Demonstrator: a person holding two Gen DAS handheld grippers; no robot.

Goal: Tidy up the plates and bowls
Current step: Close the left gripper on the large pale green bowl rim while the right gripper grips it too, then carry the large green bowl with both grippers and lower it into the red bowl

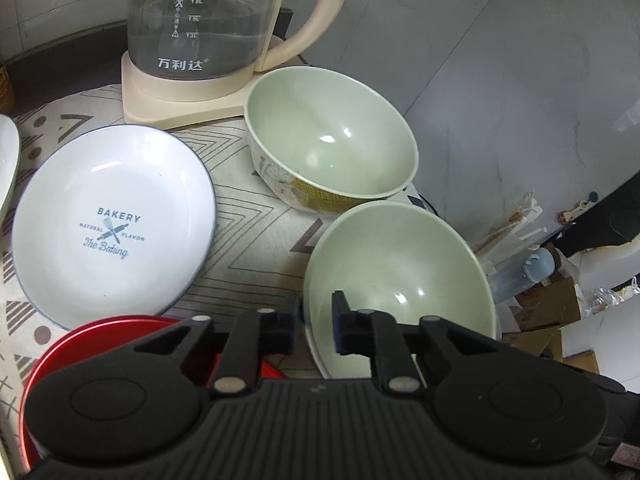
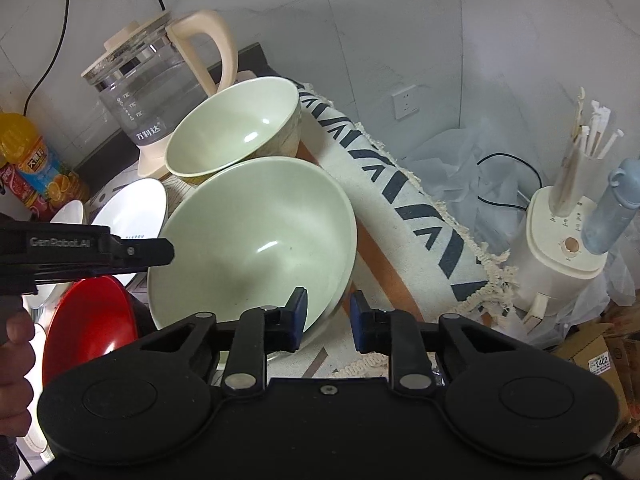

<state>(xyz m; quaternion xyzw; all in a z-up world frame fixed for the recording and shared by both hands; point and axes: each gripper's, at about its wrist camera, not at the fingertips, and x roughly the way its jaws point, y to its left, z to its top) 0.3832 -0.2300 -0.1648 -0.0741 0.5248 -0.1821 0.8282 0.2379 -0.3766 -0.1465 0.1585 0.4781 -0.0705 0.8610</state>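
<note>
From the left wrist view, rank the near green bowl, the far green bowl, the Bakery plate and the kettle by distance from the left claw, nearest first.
1. Near green bowl: its rim sits between the pads of the left claw, right of centre.
2. Bakery plate: on the left.
3. Far green bowl: beyond the near bowl.
4. Kettle: at the back, by the wall.

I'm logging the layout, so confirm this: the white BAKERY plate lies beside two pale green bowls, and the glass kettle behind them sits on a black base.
One error: the left wrist view shows the glass kettle on a cream base, not black. The white BAKERY plate does lie beside the far green bowl and the near green bowl.
</note>
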